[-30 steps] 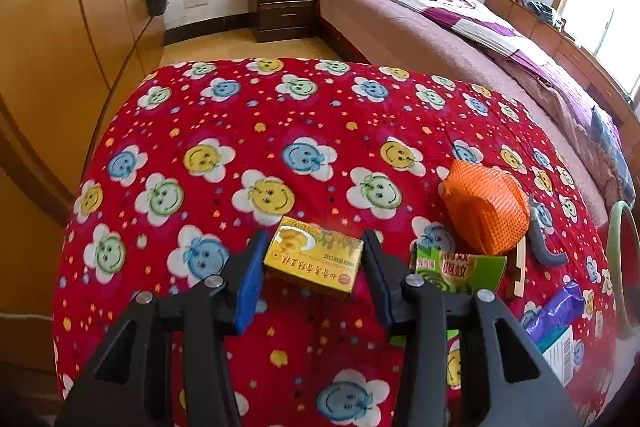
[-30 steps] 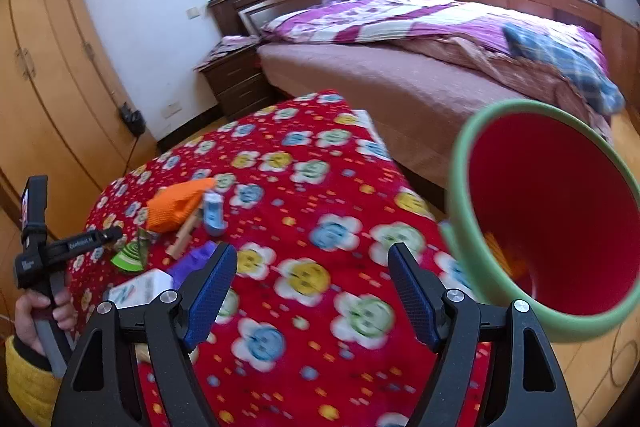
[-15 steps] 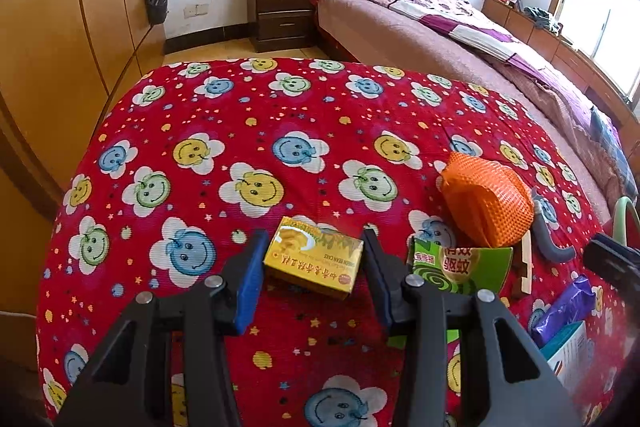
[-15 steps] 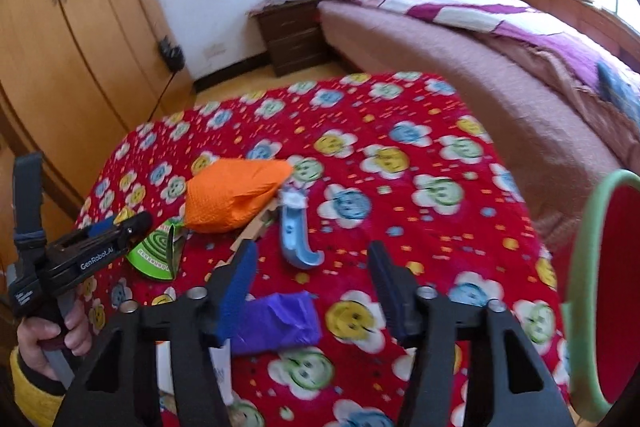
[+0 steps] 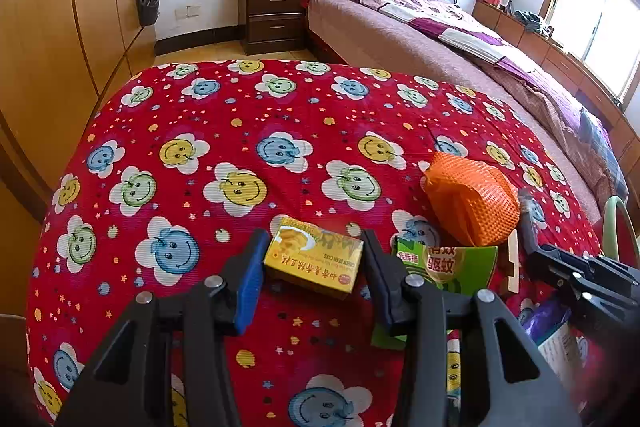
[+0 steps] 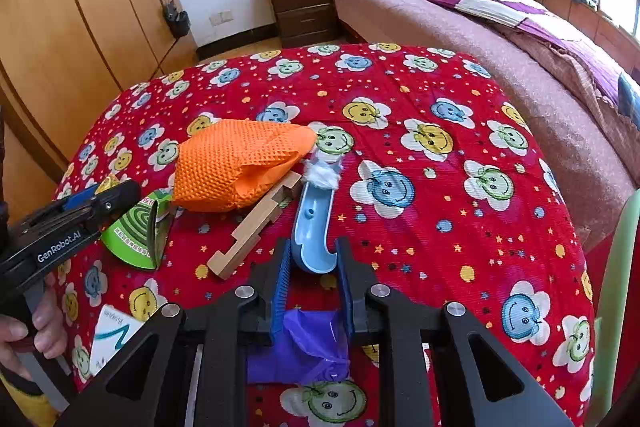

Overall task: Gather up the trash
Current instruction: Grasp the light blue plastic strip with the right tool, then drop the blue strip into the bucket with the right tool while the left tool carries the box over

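The right tongs (image 6: 312, 269) are closing, with the curved lower end of a light-blue plastic scoop (image 6: 313, 227) between the blue pads; the pads stand at the scoop's sides and appear to be touching it, though a firm hold cannot be confirmed. The left tongs (image 5: 314, 267) are clamped on a yellow box (image 5: 314, 259), one pad against each short side, the box looking slightly lifted above the cloth. The scoop lies on the counter, which is covered by a red smiley-flower cloth (image 6: 420, 99), its far end touching a tuft of white fluff (image 6: 322, 175). Just beside the scoop lie a notched wooden strip (image 6: 256, 227) and an orange mesh bag (image 6: 236, 167); a crumpled purple wrapper (image 6: 312, 343) sits directly under the right tongs, and a green printed carton (image 6: 136, 231) and a white carton (image 6: 112, 335) lie toward the left. The green-rimmed red bin (image 6: 624, 267) stands at the counter's right edge. To complete this grasp well, closure should finish squarely across the scoop's width before any lift, since the curved plastic will probably slip from a skewed hold. The lift should go straight up, clear of the wrapper and the wooden strip, then across to the bin. The fluff may not travel with the scoop and may need a separate pick.
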Demonstrator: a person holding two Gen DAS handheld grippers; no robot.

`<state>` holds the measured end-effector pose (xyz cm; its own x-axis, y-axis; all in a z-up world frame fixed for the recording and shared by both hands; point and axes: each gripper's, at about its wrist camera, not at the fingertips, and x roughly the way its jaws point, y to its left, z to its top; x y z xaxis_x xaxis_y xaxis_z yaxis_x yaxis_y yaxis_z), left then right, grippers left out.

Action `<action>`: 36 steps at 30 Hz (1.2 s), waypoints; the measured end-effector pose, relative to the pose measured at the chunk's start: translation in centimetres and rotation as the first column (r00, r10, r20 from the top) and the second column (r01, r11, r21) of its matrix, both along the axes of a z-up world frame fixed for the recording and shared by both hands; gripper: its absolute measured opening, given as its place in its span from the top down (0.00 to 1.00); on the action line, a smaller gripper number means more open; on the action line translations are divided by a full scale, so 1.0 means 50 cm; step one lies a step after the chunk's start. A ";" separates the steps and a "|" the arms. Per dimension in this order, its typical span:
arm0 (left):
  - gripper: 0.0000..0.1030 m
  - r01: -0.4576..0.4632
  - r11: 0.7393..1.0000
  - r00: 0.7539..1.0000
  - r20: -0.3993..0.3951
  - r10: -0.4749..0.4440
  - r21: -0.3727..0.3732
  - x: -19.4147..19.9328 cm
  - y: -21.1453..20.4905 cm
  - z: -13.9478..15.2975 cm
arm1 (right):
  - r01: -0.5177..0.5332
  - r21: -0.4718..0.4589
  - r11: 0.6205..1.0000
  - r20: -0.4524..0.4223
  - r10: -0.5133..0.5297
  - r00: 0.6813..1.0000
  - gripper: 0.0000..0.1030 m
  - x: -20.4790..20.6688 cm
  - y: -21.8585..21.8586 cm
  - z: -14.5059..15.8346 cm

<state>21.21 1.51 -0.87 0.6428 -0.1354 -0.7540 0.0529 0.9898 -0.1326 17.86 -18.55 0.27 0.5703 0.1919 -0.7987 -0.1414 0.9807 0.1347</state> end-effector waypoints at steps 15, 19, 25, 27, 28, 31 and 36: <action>0.54 0.034 0.999 0.998 0.045 -0.033 -0.013 -0.047 -0.012 0.063 | 0.081 0.118 0.990 0.170 -0.100 0.980 0.82 -0.137 -0.080 0.097; 0.54 0.053 0.997 0.998 0.049 -0.050 -0.049 -0.075 -0.018 0.088 | 0.106 0.134 0.985 0.188 -0.130 0.973 0.82 -0.186 -0.104 0.111; 0.54 0.070 0.993 0.996 0.070 -0.064 -0.093 -0.130 -0.034 0.120 | 0.132 0.158 0.979 0.208 -0.164 0.964 0.82 -0.250 -0.134 0.122; 0.54 0.079 0.990 0.995 0.071 -0.072 -0.115 -0.150 -0.044 0.129 | 0.140 0.167 0.976 0.211 -0.174 0.962 0.82 -0.271 -0.142 0.126; 0.54 0.083 0.989 0.995 0.070 -0.074 -0.125 -0.157 -0.047 0.132 | 0.142 0.172 0.975 0.212 -0.177 0.961 0.82 -0.280 -0.145 0.128; 0.54 0.092 0.984 0.994 0.067 -0.082 -0.151 -0.180 -0.059 0.137 | 0.152 0.180 0.972 0.219 -0.190 0.957 0.82 -0.307 -0.157 0.135; 0.54 0.105 0.980 0.994 0.057 -0.096 -0.171 -0.207 -0.081 0.141 | 0.173 0.191 0.966 0.239 -0.217 0.947 0.82 -0.356 -0.185 0.145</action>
